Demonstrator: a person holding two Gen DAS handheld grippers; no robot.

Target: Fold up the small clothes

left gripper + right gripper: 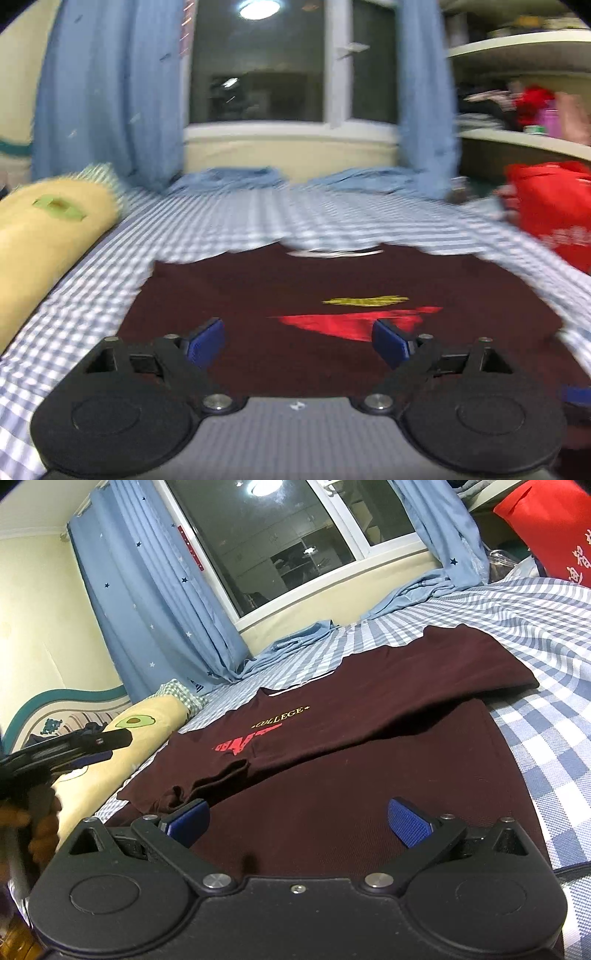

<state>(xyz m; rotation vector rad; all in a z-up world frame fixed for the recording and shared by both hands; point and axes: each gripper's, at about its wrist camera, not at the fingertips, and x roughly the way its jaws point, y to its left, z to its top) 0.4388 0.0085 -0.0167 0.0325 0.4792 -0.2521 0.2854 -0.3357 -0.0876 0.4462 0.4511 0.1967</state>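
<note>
Right wrist view: shirt (332,746) has one side folded across, both grippers (297,819) (297,341) spread wide, nothing held, bare bedsheet (535,627) around the edges

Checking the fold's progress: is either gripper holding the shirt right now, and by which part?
Nothing is held. The left gripper and right gripper both stand open above the maroon shirt, pads clear of the cloth.

So the maroon t-shirt (369,760) lies flat on the bed right ahead of both tongs, partly folded, one sleeve side flipped across its front. Yellow "COLLEGE" lettering and a red print show, collar pointing away from the tongs.
</note>
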